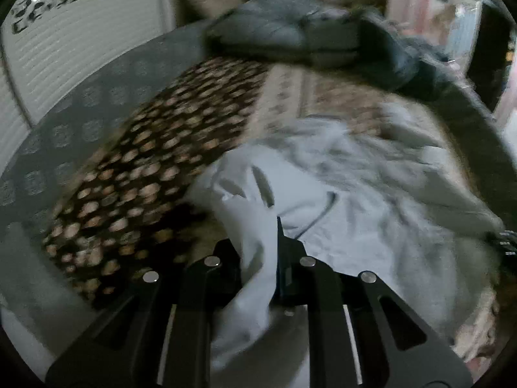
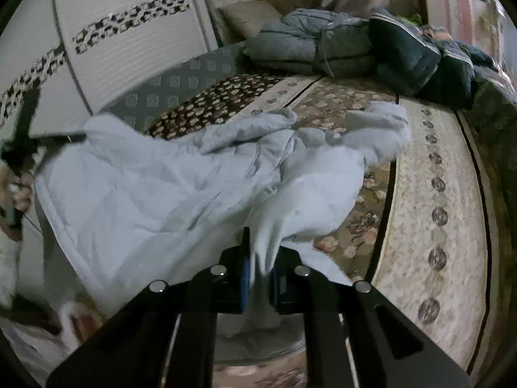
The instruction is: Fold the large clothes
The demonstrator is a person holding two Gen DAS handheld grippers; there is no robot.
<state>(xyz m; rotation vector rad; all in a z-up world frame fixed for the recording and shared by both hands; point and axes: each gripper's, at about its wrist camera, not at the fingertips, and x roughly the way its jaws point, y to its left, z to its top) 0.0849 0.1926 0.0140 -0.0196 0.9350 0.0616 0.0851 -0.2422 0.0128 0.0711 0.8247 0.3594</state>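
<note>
Patterned bedspread bears a crumpled pale-blue garment; left tool and right tool each clamp its fabric.

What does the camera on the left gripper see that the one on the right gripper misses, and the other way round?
Only the left view shows the left gripper pinching a bunch of the pale blue garment. Only the right view shows the right gripper clamped on another part of that garment, plus the patterned border of the bedspread running down the right. Both show the garment spread on the bed, the folded grey bedding at the far end and the white wardrobe door.
</note>
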